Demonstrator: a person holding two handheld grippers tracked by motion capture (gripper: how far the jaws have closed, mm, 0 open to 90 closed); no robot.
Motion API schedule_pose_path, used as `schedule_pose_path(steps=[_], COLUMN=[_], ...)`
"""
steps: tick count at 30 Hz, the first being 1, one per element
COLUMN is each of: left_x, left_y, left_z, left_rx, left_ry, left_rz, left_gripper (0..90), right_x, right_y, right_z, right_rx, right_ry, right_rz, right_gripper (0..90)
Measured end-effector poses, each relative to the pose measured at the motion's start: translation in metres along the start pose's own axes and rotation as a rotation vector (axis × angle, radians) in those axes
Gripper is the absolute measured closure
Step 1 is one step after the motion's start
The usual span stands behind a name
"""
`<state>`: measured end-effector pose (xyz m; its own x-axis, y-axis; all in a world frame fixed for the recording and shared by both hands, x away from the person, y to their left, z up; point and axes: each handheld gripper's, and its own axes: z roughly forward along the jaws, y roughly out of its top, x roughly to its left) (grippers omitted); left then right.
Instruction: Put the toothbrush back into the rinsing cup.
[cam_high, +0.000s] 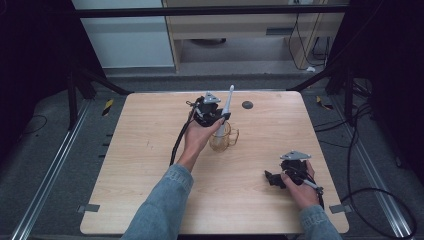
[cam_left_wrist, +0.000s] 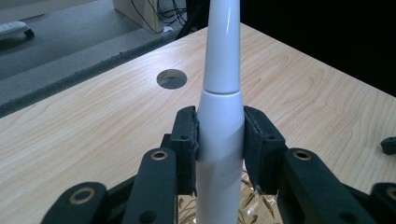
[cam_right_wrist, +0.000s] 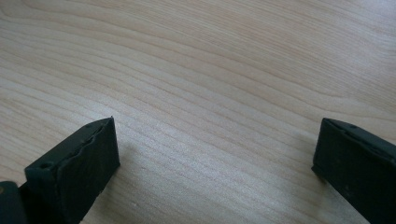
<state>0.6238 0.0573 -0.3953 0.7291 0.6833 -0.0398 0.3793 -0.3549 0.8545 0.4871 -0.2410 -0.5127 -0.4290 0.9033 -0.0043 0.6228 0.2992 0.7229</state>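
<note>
The left tool (cam_high: 216, 116) was clamped on a white electric toothbrush (cam_high: 224, 111), its two black pads pressed against either side of the thick lower body. In the left gripper view the toothbrush (cam_left_wrist: 219, 135) rose straight up between the jaws, with the narrower neck section starting just above the pads. The left hand (cam_high: 199, 136) held the tool near the far middle of the tabletop (cam_high: 150, 165), with its black cable (cam_high: 178, 142) trailing back along the wrist.

The toothbrush stood nearly upright, tilted a little to the right in the high view, and its lower end sat inside a clear amber glass cup (cam_high: 223, 137). The cup stood on the tabletop just to the right of the left hand; a loop on its right side looked like a handle, though the view was too small to be sure. In the left gripper view a patch of the cup's patterned glass (cam_left_wrist: 250, 205) showed below the jaws.

A small round dark hole (cam_high: 247, 105) lay in the tabletop near its far edge, to the right of the toothbrush and well apart from the cup; it also showed beyond the jaws in the left gripper view (cam_left_wrist: 171, 78).

The right tool (cam_high: 272, 178) lay low near the right front of the tabletop, held by the right hand (cam_high: 300, 186) and pointing left. Its jaws stood wide apart with bare wood (cam_right_wrist: 210, 116) between them.
</note>
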Motion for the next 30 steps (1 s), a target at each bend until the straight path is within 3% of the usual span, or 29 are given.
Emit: schedule_pose_path(steps=[7, 21, 30], left_x=[-0.001, -0.002, 0.000], left_y=[-0.003, -0.006, -0.011], left_z=[0.003, 0.003, 0.005], left_rx=[-0.002, 0.025, 0.034], left_ry=[0.000, 0.002, 0.007], left_rz=[-0.012, 0.013, 0.000], left_gripper=[67.1, 67.1, 67.1], right_x=[0.000, 0.000, 0.000], right_y=[0.000, 0.000, 0.000], right_z=[0.000, 0.000, 0.000], right_rx=[0.001, 0.001, 0.000], right_ry=[0.000, 0.000, 0.001], right_rz=[-0.002, -0.001, -0.001], right_gripper=[0.4, 0.4, 0.4])
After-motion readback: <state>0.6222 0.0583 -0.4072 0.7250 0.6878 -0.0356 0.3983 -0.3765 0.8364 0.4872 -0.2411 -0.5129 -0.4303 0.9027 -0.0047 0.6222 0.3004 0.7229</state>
